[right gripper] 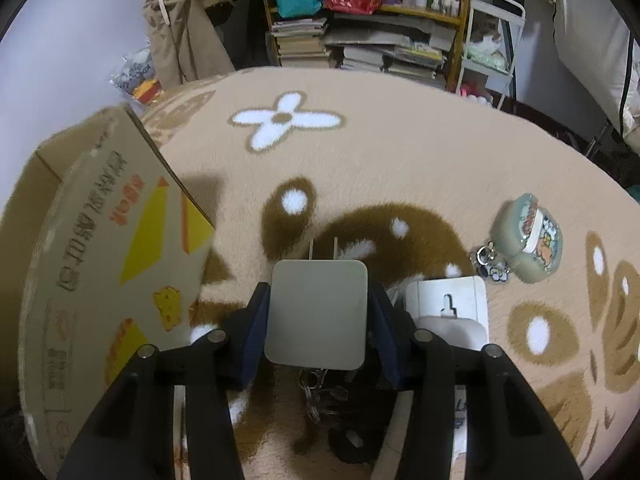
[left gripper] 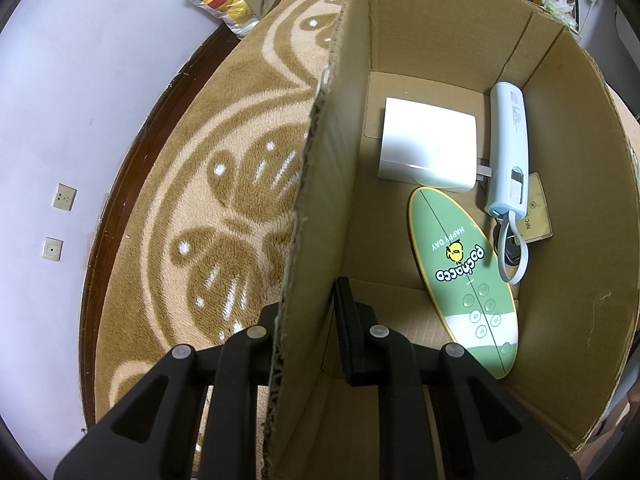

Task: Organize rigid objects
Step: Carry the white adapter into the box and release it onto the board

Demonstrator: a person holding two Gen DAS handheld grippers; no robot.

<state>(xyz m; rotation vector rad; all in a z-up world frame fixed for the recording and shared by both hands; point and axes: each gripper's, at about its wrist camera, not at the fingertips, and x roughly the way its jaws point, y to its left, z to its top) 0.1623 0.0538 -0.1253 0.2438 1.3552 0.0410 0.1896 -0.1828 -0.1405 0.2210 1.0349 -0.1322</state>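
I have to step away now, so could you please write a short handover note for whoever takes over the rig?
Left tongs: shut on the near wall of the brown cardboard box, steadying it.
Right tongs: shut on a grey square plug charger, above the rug beside the box.
Done, in box: white square charger, pale blue power bank, green oval Pochacco board, tan NFC card.
Left: drop held charger in; then white wall adapter and grey-green earbud case on the rug.
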